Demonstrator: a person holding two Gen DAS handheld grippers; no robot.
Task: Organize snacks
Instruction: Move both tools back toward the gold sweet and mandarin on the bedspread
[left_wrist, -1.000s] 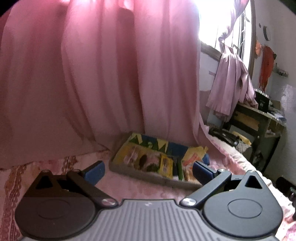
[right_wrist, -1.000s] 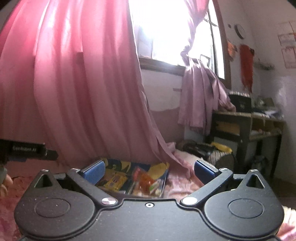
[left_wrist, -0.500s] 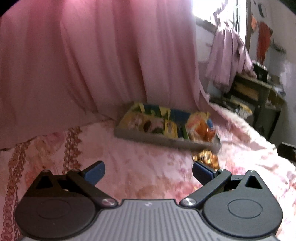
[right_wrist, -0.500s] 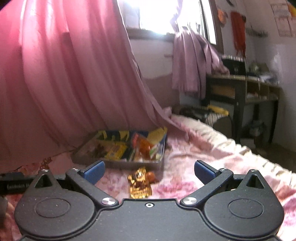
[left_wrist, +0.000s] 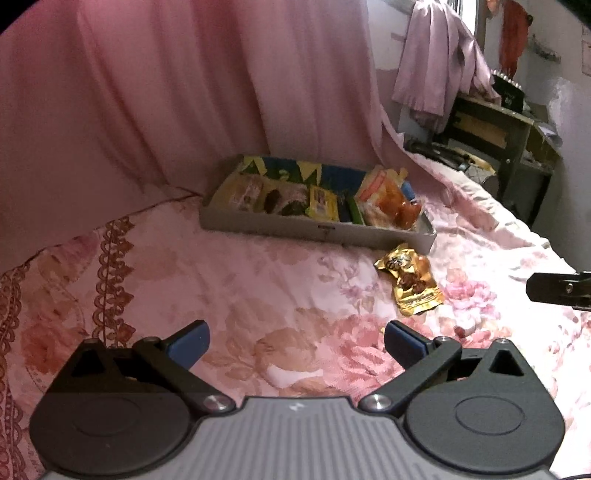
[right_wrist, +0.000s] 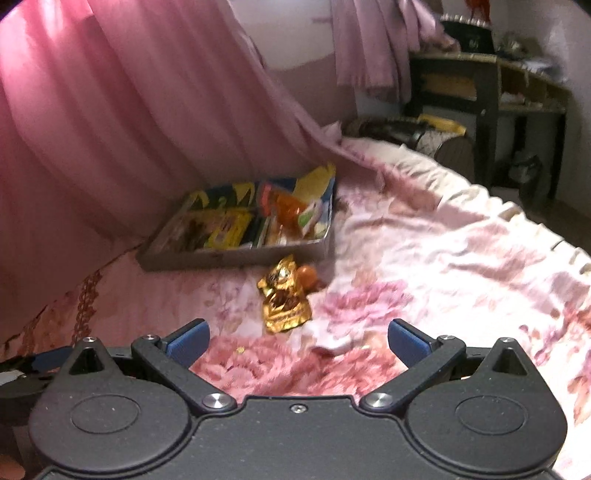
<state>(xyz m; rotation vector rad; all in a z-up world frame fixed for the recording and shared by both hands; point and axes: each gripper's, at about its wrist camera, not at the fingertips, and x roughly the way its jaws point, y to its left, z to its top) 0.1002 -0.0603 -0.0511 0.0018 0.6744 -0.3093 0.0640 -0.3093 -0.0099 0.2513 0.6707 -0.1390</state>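
Because the crinkled gold foil snack packet (right_wrist: 285, 301) lies loose on the bedspread just outside the near right corner of the shallow grey metal tray (left_wrist: 317, 229), it is judged to be the piece to be picked up and laid in with the other wrapped snacks (left_wrist: 321, 201) that fill the tray. The right gripper (right_wrist: 297, 341) is held nearer to it, its blue-padded fingers (right_wrist: 406, 341) spread wide and empty; the left gripper (left_wrist: 293, 343) is likewise spread wide and holds nothing. The packet would best be approached low and pinched across its flat body, since thin foil is likely to slip or crumple. A small orange object (right_wrist: 306, 275), too blurred to identify, is seen touching the packet. The pink floral bedspread (left_wrist: 236, 295) is soft and rumpled, so firm downward pressing should be avoided. Pink curtains (left_wrist: 147, 92) hang behind the tray, and a dark wooden desk (right_wrist: 480, 85) stands beyond the bed.
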